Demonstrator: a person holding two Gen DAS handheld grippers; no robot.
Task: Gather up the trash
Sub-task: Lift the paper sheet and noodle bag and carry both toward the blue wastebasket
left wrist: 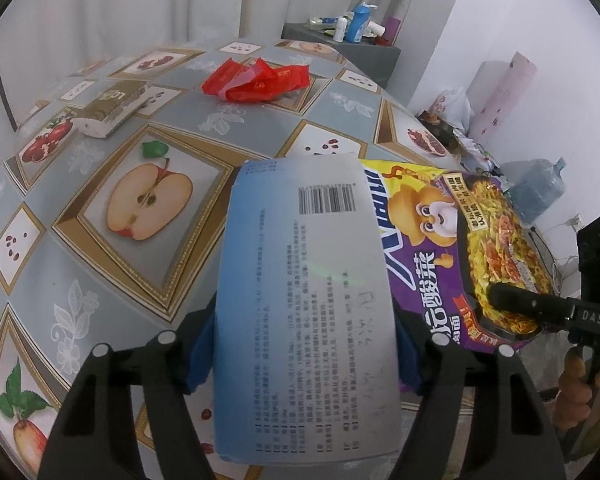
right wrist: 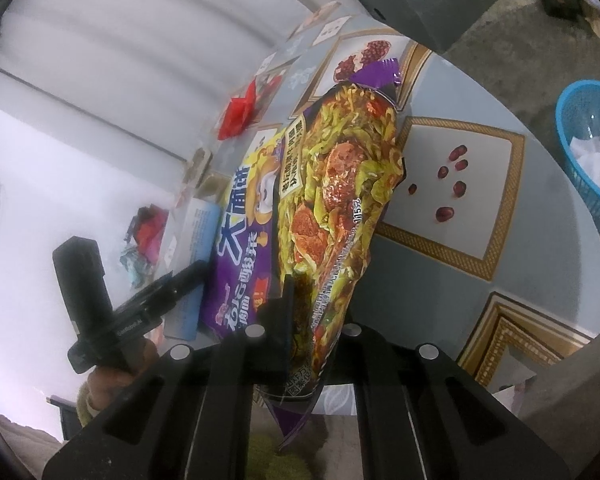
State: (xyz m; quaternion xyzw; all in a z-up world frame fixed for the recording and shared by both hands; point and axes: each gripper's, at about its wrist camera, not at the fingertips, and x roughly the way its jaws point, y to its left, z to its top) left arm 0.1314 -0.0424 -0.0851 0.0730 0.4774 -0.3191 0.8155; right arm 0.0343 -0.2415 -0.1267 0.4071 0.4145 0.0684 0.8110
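Note:
My left gripper (left wrist: 306,344) is shut on a pale blue box (left wrist: 304,308) printed with a barcode, held above the table. My right gripper (right wrist: 314,320) is shut on a purple noodle wrapper (right wrist: 332,200), lifted off the table; the wrapper also shows in the left wrist view (left wrist: 452,248), with the right gripper (left wrist: 512,304) clamped on its lower edge. A crumpled red wrapper (left wrist: 256,78) lies at the far side of the table, and shows small in the right wrist view (right wrist: 238,114). A brown and white carton (left wrist: 112,106) lies at the far left.
The round table (left wrist: 80,208) has a fruit-print cloth. A blue basket (right wrist: 592,148) with white paper stands on the floor to the right of the table. A grey cabinet (left wrist: 364,52) with bottles stands behind the table. A water jug (left wrist: 536,188) sits on the floor.

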